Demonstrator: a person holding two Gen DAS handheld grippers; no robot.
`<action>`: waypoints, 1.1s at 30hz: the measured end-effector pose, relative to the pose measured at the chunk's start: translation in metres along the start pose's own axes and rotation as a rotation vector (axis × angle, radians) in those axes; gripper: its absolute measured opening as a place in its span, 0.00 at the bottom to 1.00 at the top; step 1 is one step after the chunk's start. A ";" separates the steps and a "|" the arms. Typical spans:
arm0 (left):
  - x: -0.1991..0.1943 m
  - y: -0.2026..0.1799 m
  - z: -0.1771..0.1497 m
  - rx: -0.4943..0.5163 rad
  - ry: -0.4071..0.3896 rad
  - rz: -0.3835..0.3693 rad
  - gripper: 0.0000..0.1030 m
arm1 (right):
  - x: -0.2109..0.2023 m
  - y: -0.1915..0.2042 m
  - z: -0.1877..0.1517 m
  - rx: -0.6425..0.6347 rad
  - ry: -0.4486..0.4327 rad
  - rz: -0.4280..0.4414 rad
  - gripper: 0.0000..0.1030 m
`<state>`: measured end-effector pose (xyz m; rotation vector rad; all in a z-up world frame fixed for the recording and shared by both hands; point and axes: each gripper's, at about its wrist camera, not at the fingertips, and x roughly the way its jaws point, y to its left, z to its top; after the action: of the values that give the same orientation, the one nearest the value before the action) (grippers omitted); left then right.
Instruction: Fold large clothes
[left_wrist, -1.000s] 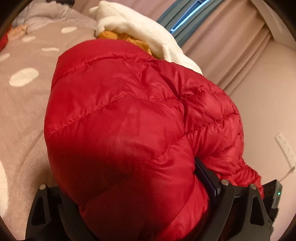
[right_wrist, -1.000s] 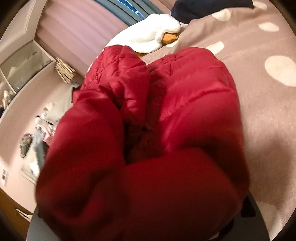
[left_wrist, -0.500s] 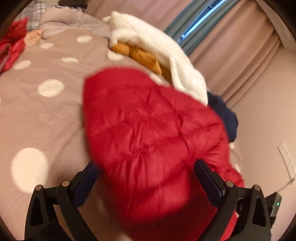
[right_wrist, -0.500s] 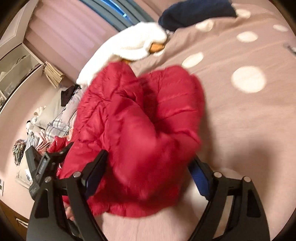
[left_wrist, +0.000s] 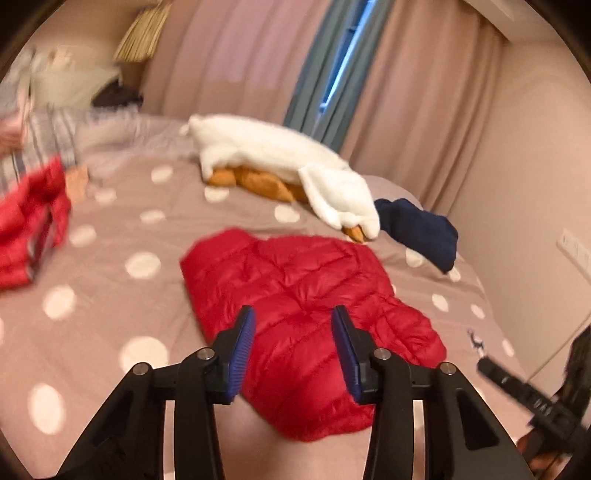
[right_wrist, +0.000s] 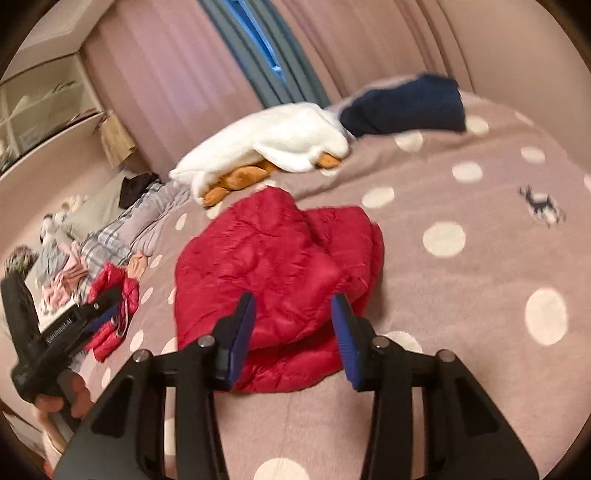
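A red quilted puffer jacket (left_wrist: 306, 314) lies folded in a bundle on the pink polka-dot bedspread (left_wrist: 110, 295). It also shows in the right wrist view (right_wrist: 273, 273). My left gripper (left_wrist: 293, 347) is open and empty, held above the near edge of the jacket. My right gripper (right_wrist: 293, 336) is open and empty, also above the jacket's near edge. The left gripper body (right_wrist: 62, 332) shows in a hand at the left of the right wrist view. The right gripper body (left_wrist: 532, 395) shows at the right of the left wrist view.
A white and orange plush toy (left_wrist: 280, 162) and a navy garment (left_wrist: 421, 229) lie beyond the jacket. A second red garment (left_wrist: 29, 229) and striped clothes (right_wrist: 122, 229) lie to the left. Curtains (left_wrist: 406, 92) and a wall stand behind the bed.
Both grippers held the red jacket up close a second ago. They have let it go onto the bed and pulled back and up, with jaws open.
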<state>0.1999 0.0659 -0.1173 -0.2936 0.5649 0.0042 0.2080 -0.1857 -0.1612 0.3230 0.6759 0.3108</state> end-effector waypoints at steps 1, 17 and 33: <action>-0.012 -0.005 0.002 0.023 -0.024 0.017 0.42 | -0.009 0.007 0.003 -0.025 -0.018 0.002 0.40; -0.170 -0.049 -0.001 0.158 -0.273 0.016 0.83 | -0.180 0.084 -0.005 -0.349 -0.300 -0.008 0.91; -0.185 -0.061 -0.010 0.166 -0.258 -0.016 0.99 | -0.216 0.077 -0.018 -0.326 -0.324 -0.104 1.00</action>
<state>0.0433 0.0188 -0.0114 -0.1324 0.3046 -0.0204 0.0234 -0.1946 -0.0238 0.0236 0.3140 0.2567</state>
